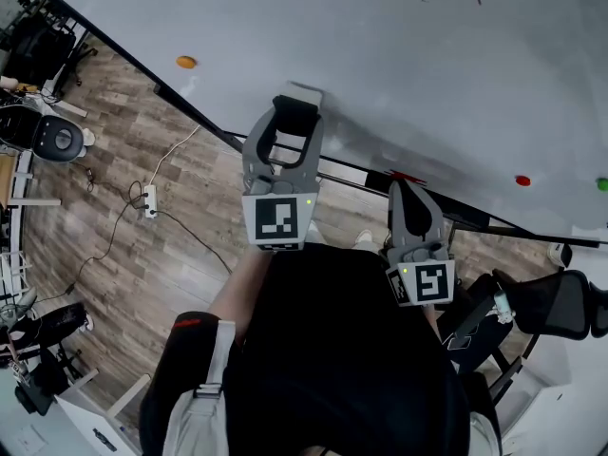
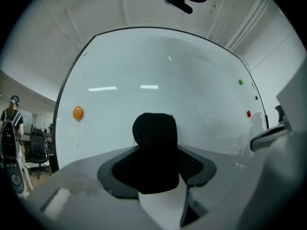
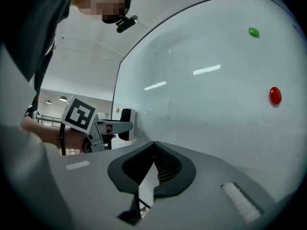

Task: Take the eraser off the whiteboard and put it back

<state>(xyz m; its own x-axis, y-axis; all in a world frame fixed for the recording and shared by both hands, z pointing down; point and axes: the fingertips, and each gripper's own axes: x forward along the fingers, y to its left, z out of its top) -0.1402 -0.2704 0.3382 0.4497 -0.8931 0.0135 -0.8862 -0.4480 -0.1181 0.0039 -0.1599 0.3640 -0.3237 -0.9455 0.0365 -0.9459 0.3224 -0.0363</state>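
L claw (image 1: 296, 103) grips eraser (image 2: 154, 133), jaws wide round it; whiteboard (image 2: 192, 80) dead ahead, contact unclear to me. R claw (image 3: 153, 150) closed, empty, off right; I judge L does the replacing.

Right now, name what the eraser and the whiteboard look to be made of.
The eraser shows a black matte pad with ribbed texture, likely felt or fabric, on a smooth white body, probably plastic. The whiteboard is a smooth, glossy white panel: light streaks reflect in it. Coated metal or melamine, I cannot tell.
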